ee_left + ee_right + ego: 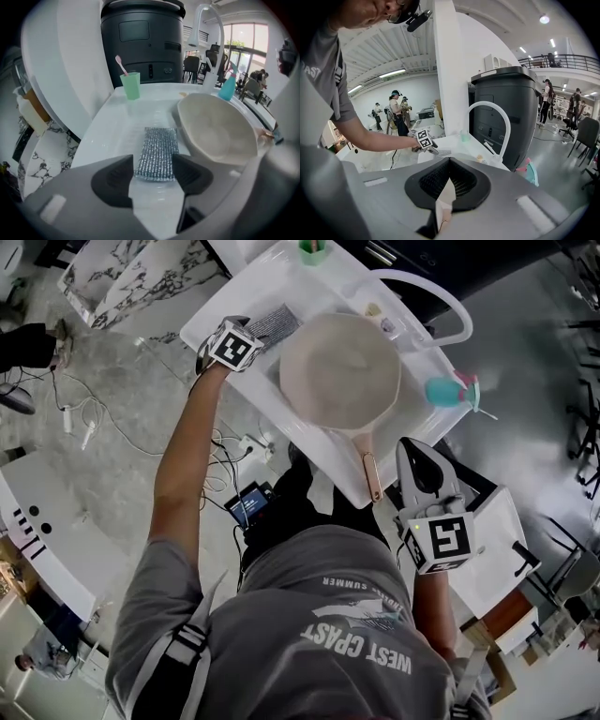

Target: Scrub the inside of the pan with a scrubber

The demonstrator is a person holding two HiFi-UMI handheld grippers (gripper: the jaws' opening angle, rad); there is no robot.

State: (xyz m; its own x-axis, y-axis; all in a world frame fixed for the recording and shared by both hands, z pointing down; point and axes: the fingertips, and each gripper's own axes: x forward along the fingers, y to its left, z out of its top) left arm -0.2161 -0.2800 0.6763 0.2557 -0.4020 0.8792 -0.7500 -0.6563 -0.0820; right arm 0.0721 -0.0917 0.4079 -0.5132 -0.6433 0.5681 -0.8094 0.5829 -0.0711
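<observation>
Right gripper: jaws are closed together with nothing clamped, and it is held just beside the pinkish pan handle. Left gripper: jaws are spread wide and empty, framing the near end of the rectangular silver-grey mesh scrubber. The scrubber is laid flat on the white sink tray, just beside the round cream pan. Step judged in hand: scrubber pickup. Next required: a lowering, then closure across the scrubber's width.

Pan in sink. Scrubber flat on sink floor, just L of pan. Cup behind pan; faucet behind-R; bottle R of pan, at sink edge.
</observation>
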